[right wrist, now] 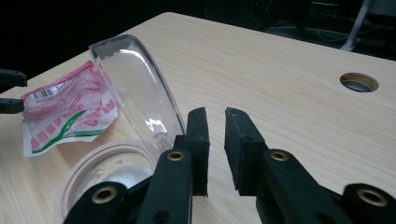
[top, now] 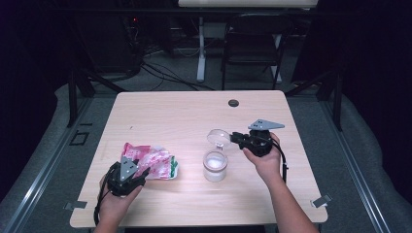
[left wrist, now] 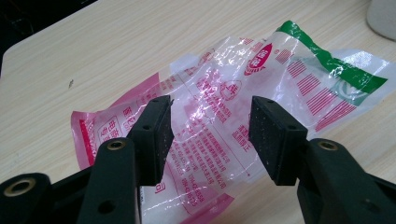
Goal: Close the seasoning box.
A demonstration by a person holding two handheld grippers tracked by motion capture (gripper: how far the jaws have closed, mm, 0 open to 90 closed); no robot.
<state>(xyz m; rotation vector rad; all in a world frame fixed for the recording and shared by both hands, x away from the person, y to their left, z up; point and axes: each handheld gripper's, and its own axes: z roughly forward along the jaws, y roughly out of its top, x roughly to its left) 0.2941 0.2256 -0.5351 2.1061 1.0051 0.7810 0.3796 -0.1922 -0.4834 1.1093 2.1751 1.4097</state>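
Counter: pale wood-grain top, with a round cable hole near its far edge. Behind it, on the floor, a dark folding chair and a white desk leg.

Plastic bag: flat, crinkled, clear film printed in pink and red with a green band at one end. It lay on the near left part of the counter, well apart from the jar. In the left gripper view the bag spread under and beyond the jaws.

Jar: short, clear, with white powder inside and an open mouth. It stood upright near the counter's middle, to the right of the bag. In the right gripper view its pale rim sat just below and left of the jaws.

Lid: clear, round, domed, tilted above and just behind the jar. In the right gripper view the lid leaned against the outer side of one jaw.

Left gripper: held at the bag's near edge; jaws wide apart over the film, nothing pinched between them.

Right gripper: beside the lid; jaws nearly together, a narrow gap between the pads, nothing seen in it.
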